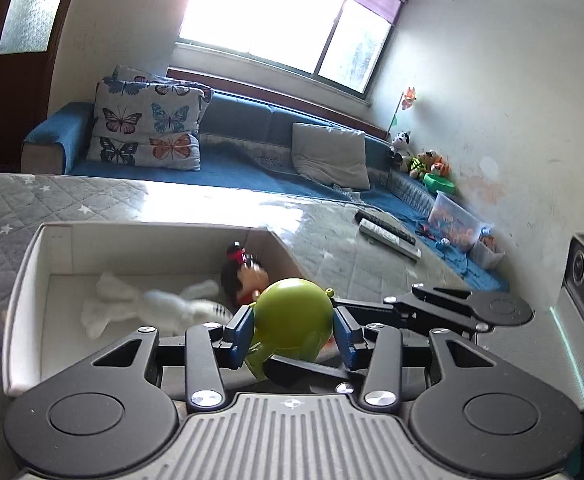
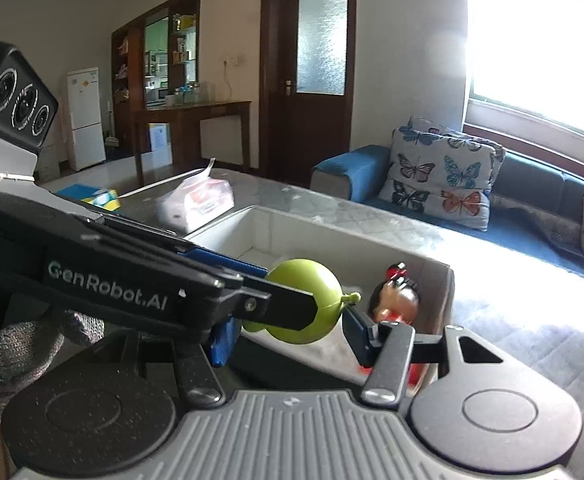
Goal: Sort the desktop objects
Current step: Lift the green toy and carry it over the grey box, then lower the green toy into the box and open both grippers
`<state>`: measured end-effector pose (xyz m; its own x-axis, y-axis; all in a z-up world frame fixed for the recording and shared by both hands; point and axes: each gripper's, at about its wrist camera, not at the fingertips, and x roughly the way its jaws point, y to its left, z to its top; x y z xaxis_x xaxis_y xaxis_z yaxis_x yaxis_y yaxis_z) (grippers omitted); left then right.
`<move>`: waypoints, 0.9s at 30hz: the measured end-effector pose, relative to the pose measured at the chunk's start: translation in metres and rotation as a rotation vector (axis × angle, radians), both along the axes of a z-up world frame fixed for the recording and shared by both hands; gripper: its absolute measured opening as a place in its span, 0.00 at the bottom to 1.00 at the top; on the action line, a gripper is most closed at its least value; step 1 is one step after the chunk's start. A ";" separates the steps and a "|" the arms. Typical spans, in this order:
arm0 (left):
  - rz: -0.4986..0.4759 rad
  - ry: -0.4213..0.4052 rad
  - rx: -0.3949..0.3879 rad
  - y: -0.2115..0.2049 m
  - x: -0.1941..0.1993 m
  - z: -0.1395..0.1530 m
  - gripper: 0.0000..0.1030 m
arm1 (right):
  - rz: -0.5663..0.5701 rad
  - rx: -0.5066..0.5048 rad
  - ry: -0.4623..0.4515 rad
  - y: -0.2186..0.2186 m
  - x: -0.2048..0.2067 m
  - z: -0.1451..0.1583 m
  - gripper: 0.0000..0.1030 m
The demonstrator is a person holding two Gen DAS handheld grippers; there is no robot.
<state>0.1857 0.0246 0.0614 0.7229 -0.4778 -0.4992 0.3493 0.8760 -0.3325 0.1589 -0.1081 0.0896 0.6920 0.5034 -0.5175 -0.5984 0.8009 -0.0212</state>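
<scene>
A green round toy figure (image 1: 294,316) sits between the blue pads of my left gripper (image 1: 292,334), held above the near edge of a white open box (image 1: 27,276). Inside the box lie a white plush toy (image 1: 147,310) and a dark-haired doll in red (image 1: 243,276). In the right wrist view the same green toy (image 2: 304,304) lies between the pads of my right gripper (image 2: 287,330), with the left gripper's finger crossing in front of it. The doll (image 2: 396,300) stands in the box (image 2: 332,232) behind. Both grippers appear closed on the green toy.
The box rests on a grey quilted table cover (image 1: 71,200). Remote controls (image 1: 388,232) lie at the table's far right. A tissue pack (image 2: 195,200) sits beyond the box. A blue sofa with butterfly cushions (image 1: 147,128) runs behind the table.
</scene>
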 end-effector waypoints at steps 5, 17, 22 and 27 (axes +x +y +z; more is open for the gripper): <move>0.014 0.071 -0.063 -0.001 0.041 -0.014 0.45 | -0.037 -0.021 0.030 0.000 0.033 -0.007 0.55; 0.037 0.178 -0.147 0.009 0.072 -0.052 0.41 | -0.090 -0.060 0.096 -0.006 0.065 -0.042 0.55; 0.049 0.172 -0.136 0.010 0.062 -0.046 0.41 | -0.087 -0.057 0.097 -0.008 0.064 -0.042 0.56; 0.062 0.159 -0.129 0.013 0.051 -0.042 0.41 | -0.093 -0.067 0.103 -0.008 0.062 -0.044 0.56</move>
<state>0.2363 0.0378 0.0198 0.6697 -0.5023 -0.5470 0.2301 0.8406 -0.4903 0.2205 -0.1157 0.0456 0.6755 0.4019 -0.6182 -0.5238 0.8516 -0.0187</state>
